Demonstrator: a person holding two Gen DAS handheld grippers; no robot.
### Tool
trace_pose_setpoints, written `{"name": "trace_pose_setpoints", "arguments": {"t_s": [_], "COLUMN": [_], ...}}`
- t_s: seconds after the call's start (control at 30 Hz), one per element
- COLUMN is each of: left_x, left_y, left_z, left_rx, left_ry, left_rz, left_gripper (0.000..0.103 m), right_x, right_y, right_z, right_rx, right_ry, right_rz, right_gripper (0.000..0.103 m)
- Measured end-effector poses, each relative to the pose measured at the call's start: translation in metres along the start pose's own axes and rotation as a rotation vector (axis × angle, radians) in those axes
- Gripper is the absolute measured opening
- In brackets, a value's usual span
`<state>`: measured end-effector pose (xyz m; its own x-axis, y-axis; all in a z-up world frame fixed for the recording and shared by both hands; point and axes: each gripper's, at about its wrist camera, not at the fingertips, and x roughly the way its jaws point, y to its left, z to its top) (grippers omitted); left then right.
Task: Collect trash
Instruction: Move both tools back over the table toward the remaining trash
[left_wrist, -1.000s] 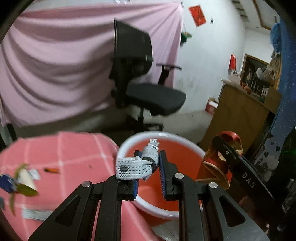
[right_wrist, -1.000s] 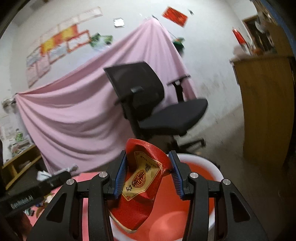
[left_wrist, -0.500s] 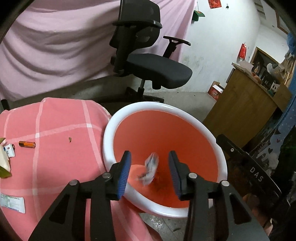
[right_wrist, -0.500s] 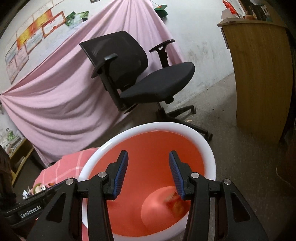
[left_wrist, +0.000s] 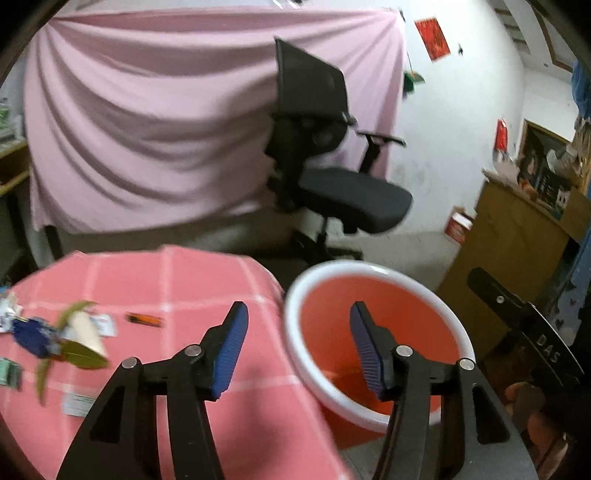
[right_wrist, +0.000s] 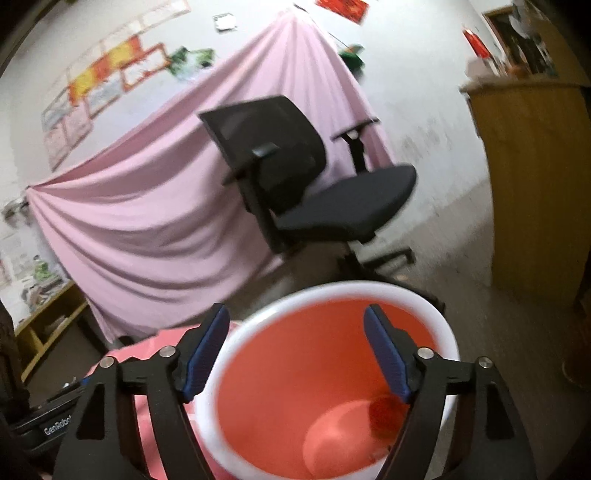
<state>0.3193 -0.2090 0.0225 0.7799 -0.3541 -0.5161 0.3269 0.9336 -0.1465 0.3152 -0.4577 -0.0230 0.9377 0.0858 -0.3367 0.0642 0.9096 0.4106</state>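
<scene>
Crumpled red wrapper (right_wrist: 384, 411) lies in orange bin (right_wrist: 295, 387); both claws, left (left_wrist: 297, 341) and right (right_wrist: 297, 349), opening, empty.

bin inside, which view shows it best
Right wrist: it looks down into the bin, to the floor and red trash there. Left wrist shows the rim and upper wall only; the floor is hidden.

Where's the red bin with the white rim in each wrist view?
Left wrist: red bin, lower right, beside the pink tablecloth.
Right wrist: bin, bottom centre, below the opening, empty right gripper.
Shared landmark: black office chair.
</scene>
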Motion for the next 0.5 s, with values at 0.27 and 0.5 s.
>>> {"name": "trace_pose_setpoints", "arguments": {"t_s": [0.27, 0.5], "left_x": [-0.061, -0.106], "left_y": [0.049, 0.098], "left_z": [-0.001, -0.021], "left_rx": [-0.025, -0.057], "left_ry": [-0.197, -0.337], "left_rz": [0.119, 0.229], "left_gripper": [0.086, 0.101], "right_x": [-0.014, -0.02], "right_y": [0.058, 0.105], "right_z": [0.003, -0.004], "right_rx": [-0.09, -0.15], "right_ry": [-0.123, -0.19], "right_rz": [0.101, 0.168], "right_gripper": [0.103, 0.103]}}
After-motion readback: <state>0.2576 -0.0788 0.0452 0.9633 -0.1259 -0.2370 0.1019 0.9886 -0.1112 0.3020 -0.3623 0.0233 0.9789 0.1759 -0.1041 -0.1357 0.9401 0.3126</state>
